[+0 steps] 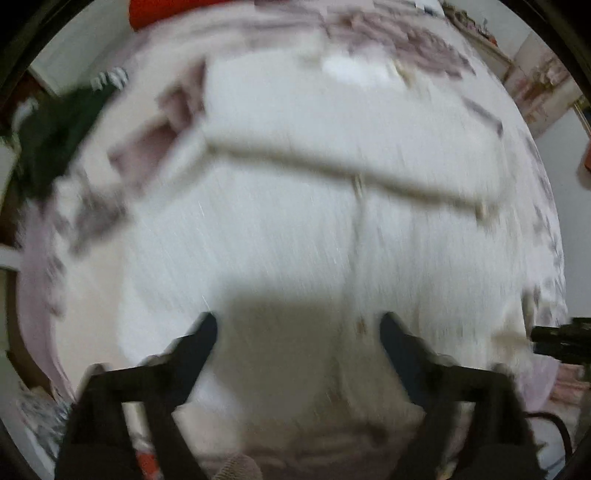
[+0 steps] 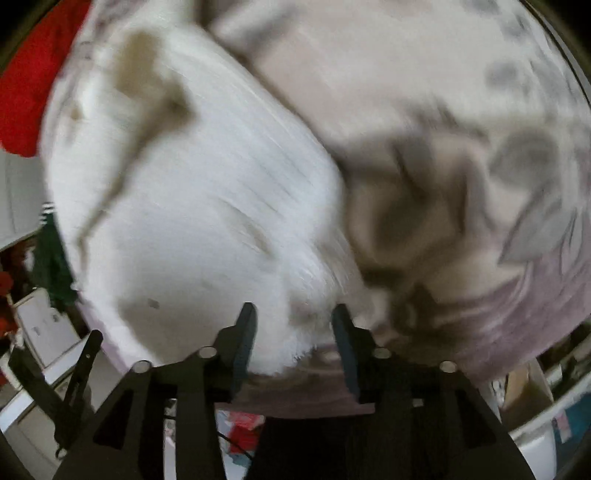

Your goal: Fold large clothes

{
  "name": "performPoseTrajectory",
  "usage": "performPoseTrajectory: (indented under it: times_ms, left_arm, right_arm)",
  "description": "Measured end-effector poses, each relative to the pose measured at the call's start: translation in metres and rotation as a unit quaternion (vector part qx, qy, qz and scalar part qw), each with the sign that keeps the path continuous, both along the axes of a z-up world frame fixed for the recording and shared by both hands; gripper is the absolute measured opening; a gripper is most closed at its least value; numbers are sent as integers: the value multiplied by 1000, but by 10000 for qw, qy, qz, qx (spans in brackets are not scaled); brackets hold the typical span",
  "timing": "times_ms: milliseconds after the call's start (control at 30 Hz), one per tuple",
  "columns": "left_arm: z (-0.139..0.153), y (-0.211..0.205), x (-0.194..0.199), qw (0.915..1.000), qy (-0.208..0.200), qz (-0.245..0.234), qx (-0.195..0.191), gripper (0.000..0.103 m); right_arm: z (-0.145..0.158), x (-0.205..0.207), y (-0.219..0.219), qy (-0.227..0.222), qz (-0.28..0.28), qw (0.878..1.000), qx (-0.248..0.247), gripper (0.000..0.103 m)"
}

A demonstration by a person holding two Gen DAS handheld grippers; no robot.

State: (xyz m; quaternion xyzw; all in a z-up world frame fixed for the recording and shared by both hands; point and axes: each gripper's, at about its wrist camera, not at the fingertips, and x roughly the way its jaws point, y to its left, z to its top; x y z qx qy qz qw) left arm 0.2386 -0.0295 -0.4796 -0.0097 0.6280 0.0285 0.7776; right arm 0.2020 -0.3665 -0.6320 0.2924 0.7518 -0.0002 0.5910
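A large white garment point(image 1: 314, 206) lies spread on a bed with a pink patterned bedspread point(image 1: 424, 44); a fold edge runs across its middle. Both views are motion-blurred. My left gripper point(image 1: 299, 325) is open above the garment's near part, with nothing between its fingers. In the right wrist view the white garment point(image 2: 192, 206) fills the left half. My right gripper point(image 2: 295, 317) is open, its fingers either side of the garment's near corner at the bed's edge. The other gripper point(image 2: 55, 373) shows at lower left.
A red item point(image 1: 166, 11) lies at the bed's far end, also seen in the right wrist view point(image 2: 29, 85). A dark green garment point(image 1: 51, 140) lies off the bed's left side. The bedspread point(image 2: 461, 147) is rumpled to the right. Furniture point(image 1: 543, 81) stands far right.
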Motion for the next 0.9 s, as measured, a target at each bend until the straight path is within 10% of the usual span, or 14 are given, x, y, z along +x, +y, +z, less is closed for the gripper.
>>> performPoseTrajectory:
  times_ms: [233,533,567,700,767,833,900]
  left_arm:
    - [17,29,151,9977,-604,50,294,91]
    - [-93,16,314,9978,429,-236,442,91]
    - [-103,15,323,9970,465,-306,536,87]
    - [-119,19,330,9967,300,-521,545,16]
    - [-112,17,323,9955,29,-669,667,8]
    - [-100,17,315,9950,-279,-689,661,7]
    - [-85,18,309,9940,-538,-679,665,6]
  right_arm:
    - [51,161,41,-1188,468,9918,108,54]
    - [-8,347,109,-1105,994,9888,-143,54]
    - [-19,354,118,-1043,1069,9887,-139,54]
    - [-53,371,146,-780,1529,9851,-131,54]
    - [-60,374,151,-759,1641,9832,-232,47]
    - [-58,376,152,-906,1604,9824,-322,11]
    - [-52,377,151,-1020,1424,9840,-332,11]
